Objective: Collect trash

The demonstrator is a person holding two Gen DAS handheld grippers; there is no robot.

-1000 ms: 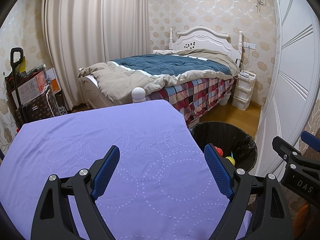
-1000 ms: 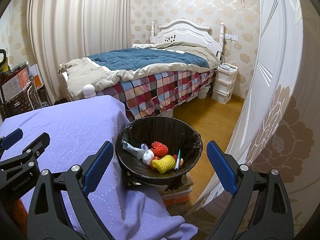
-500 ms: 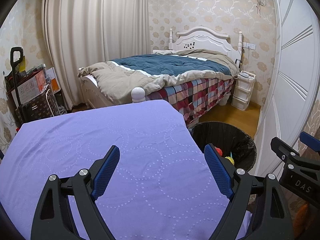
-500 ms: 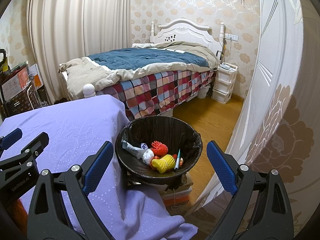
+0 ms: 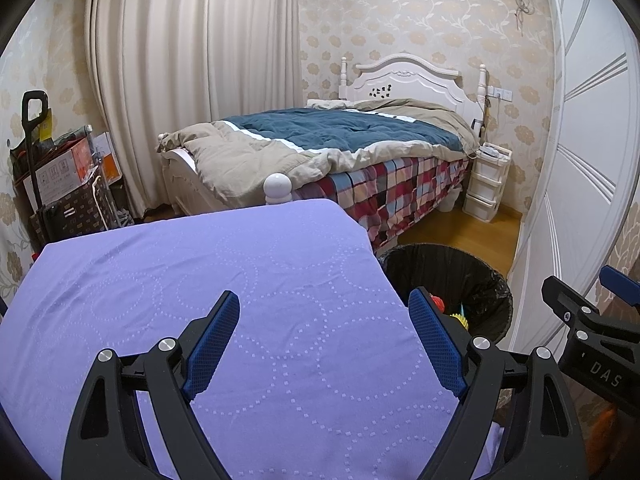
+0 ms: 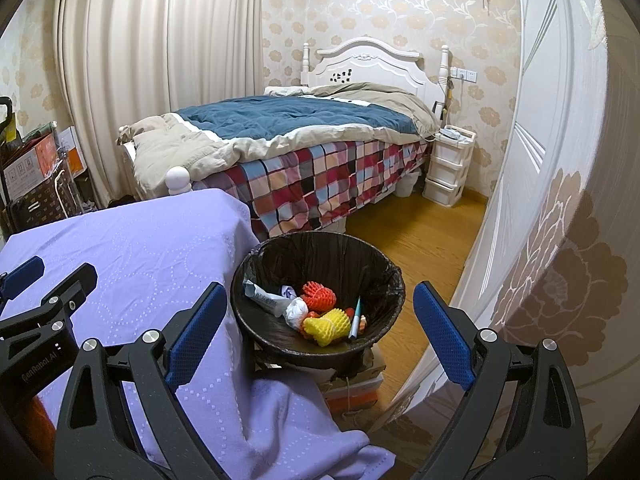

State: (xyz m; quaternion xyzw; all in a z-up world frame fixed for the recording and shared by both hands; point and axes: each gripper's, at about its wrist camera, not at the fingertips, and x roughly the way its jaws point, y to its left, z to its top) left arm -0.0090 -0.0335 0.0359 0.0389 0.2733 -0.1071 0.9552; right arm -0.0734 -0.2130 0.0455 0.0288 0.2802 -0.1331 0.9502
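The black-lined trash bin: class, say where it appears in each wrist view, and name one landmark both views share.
Left wrist view: the trash bin sits right of centre, beyond the purple cloth's right edge, partly hidden by the left gripper's finger.
Right wrist view: the bin is at centre, between the right gripper's open fingers, its contents visible.
Shared landmark: the white headboard.

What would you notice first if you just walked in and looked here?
Probably the black trash bin right in front of the right gripper, with a bright yellow foam net and a red foam net lying inside. Next, the big purple cloth spread under the open left gripper, and the bed with a checked sheet at the back.
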